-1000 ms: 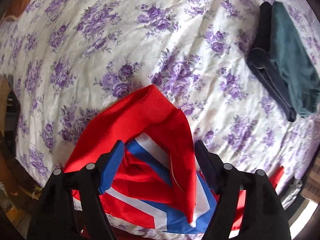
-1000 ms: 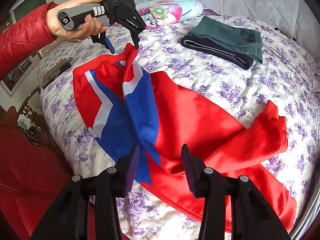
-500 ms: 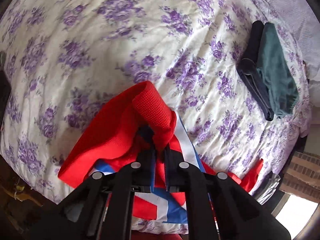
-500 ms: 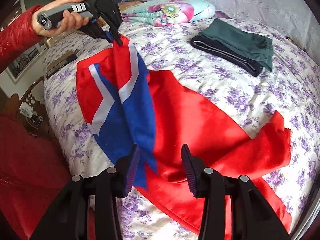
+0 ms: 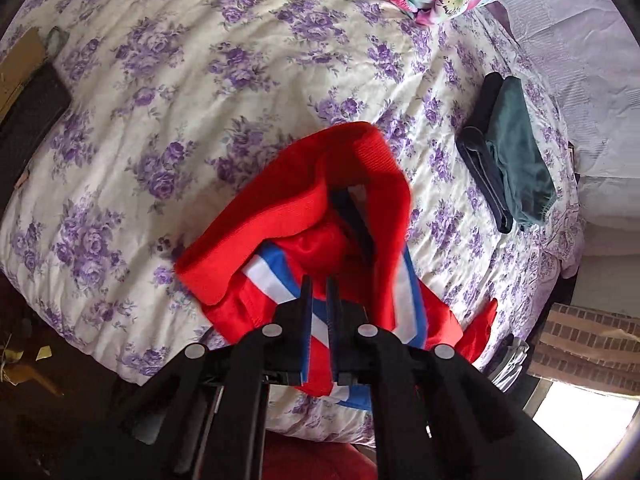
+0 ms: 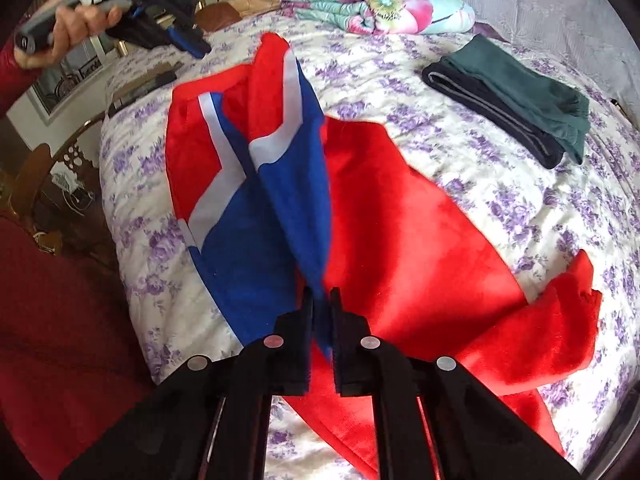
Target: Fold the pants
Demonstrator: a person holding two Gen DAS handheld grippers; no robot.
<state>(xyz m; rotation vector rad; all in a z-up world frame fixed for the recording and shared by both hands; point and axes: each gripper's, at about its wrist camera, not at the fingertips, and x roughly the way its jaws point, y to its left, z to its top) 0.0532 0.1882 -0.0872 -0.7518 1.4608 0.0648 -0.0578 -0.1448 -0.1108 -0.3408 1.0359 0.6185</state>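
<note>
Each matte black plastic gripper (image 5: pixel 318 292) (image 6: pixel 321 300) has two flat fingers on angled arms fastened with round silver screws. At the upper left of the right wrist view, a hand (image 6: pixel 70 28) emerges from a glossy red sleeve (image 6: pixel 10 64), gripping a grey handle with white buttons.

The raised black gripper (image 6: pixel 188 42) and the hand (image 6: pixel 76 24) gripping it are smeared by motion blur. The red fleece pants (image 6: pixel 420 216) run under the near fingers, their lower hem seemingly cut off by the frame.
</note>
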